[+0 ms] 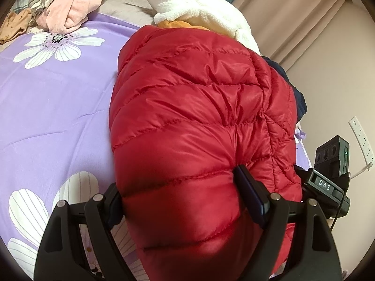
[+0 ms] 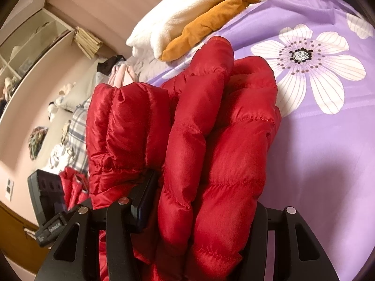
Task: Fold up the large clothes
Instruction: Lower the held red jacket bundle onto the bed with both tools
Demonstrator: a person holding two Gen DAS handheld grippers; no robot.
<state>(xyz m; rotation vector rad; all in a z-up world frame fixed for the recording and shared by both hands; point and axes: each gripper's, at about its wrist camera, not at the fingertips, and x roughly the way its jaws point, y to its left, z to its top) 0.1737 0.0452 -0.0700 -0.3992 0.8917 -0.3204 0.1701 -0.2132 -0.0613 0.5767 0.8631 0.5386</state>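
A red quilted down jacket lies bunched on a purple flowered bedsheet. My left gripper is shut on a thick fold of its near edge; the left finger is mostly hidden under the fabric. In the right wrist view my right gripper is shut on several bunched layers of the same red jacket, held above the sheet. The right finger is hidden behind the fabric. The right gripper's body shows at the jacket's right side in the left wrist view.
A white fleece blanket and an orange garment lie at the far end of the bed. Pink clothes are piled at the far left. Curtains and a wall socket strip are on the right.
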